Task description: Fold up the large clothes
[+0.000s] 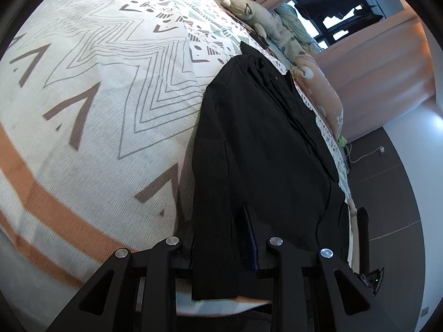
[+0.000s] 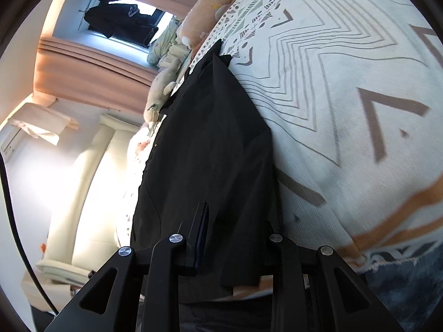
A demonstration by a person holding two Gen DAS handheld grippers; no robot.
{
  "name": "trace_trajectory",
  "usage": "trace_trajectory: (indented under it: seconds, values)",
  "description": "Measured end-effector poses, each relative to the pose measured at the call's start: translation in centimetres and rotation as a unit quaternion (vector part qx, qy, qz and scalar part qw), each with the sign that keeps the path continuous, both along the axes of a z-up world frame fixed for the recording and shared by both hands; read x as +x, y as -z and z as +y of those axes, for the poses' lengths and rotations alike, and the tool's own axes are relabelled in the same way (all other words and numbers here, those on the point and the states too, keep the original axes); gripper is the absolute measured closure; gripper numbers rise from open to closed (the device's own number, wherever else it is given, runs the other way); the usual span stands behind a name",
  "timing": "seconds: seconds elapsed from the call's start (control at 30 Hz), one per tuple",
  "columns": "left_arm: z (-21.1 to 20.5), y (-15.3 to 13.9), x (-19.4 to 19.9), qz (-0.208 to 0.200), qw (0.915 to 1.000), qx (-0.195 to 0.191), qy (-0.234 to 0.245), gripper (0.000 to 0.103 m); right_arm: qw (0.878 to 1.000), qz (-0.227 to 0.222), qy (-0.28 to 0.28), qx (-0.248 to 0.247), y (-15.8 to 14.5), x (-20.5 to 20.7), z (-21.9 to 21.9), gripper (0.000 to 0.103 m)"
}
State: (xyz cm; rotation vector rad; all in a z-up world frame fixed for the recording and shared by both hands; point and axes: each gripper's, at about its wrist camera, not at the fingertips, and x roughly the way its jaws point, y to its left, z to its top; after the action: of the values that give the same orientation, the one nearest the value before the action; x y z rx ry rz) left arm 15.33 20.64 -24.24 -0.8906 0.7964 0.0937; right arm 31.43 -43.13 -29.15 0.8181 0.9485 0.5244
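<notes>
One black garment (image 1: 257,144) lay long and narrow on the bed cover (image 1: 91,88), near the cover's edge, its near end hanging over toward me. My left claw (image 1: 221,238) was clamped on that end; one finger (image 1: 250,238) showed dark against the cloth, the other was hidden behind it. My right claw (image 2: 235,238) gripped the same end, again with one finger (image 2: 199,229) visible and its partner buried under the fabric. Beyond the garment's far end sat two soft toys: one grey (image 1: 249,13), one peach (image 1: 318,88). Past them, curtains (image 1: 373,69) framed a window where dark shapes hung, too blurred to identify.
</notes>
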Motion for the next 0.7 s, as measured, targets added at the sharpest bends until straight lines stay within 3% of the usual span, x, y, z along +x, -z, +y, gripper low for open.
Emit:
trace_trajectory:
  seconds: [0.2,0.23,0.3,0.37,0.53,0.7]
  values:
    - [-0.3,0.1,0.9,-0.001,0.9999,0.013,-0.007,0.075,1.000,-0.012,0.012,-0.007,-0.1,0.5,0.3,0.077]
    - [-0.3,0.0,0.9,0.000,0.9998,0.017,-0.008,0.077,1.000,-0.013,0.016,-0.009,-0.2,0.4,0.1,0.082]
    - [-0.4,-0.1,0.9,0.003,0.9995,0.028,-0.011,0.095,0.999,-0.021,0.026,-0.015,-0.4,0.2,-0.2,0.095]
    - [-0.3,-0.3,0.6,-0.004,0.9993,0.032,-0.018,0.098,0.999,-0.028,0.028,-0.012,-0.6,0.0,-0.5,0.097]
    - [0.2,-0.5,-0.9,-0.027,0.9987,0.018,-0.039,0.100,0.997,-0.064,0.028,-0.014,-2.9,-1.1,-0.9,0.099]
    - [-0.5,-2.8,-2.4,-0.056,0.9975,0.022,-0.037,0.100,0.995,-0.095,0.033,-0.011,-6.4,-2.6,-1.1,0.099]
